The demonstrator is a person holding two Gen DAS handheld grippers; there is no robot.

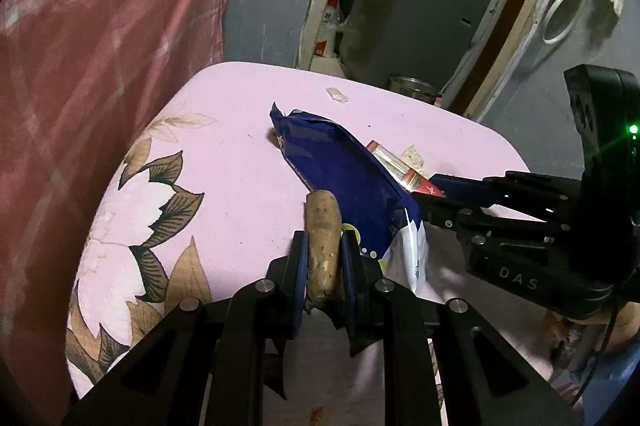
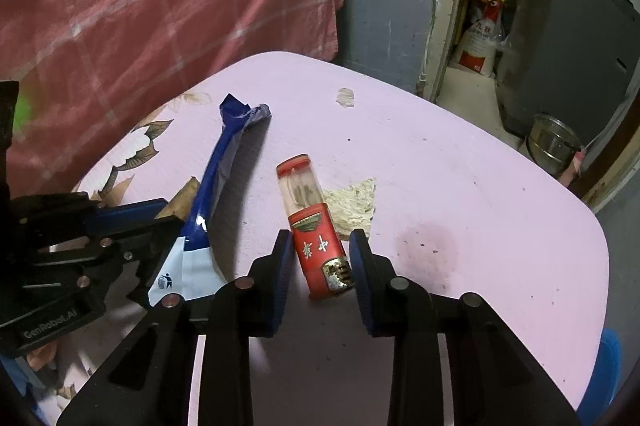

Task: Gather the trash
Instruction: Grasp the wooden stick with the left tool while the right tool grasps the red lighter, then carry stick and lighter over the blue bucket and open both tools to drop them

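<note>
My left gripper (image 1: 323,238) is shut on a brown, root-like stick (image 1: 322,218) that juts forward between its pads. A crumpled blue and white snack bag (image 1: 340,162) lies on the pink table just right of that gripper, against its right finger. In the right wrist view the bag (image 2: 224,162) stands on edge beside the left gripper (image 2: 168,218). My right gripper (image 2: 320,238) straddles a red tube with a clear cap (image 2: 318,246) lying on the table. The right pad touches the tube's gold end; a thin gap shows at the left pad.
The pink table cover (image 2: 460,154) has a flower print at its left and a dark stain (image 2: 428,246). A torn paper scrap (image 2: 356,202) lies behind the tube, a small white scrap (image 2: 346,97) farther back. A red checked cloth (image 2: 160,6) hangs left; a metal pot (image 2: 554,146) stands right.
</note>
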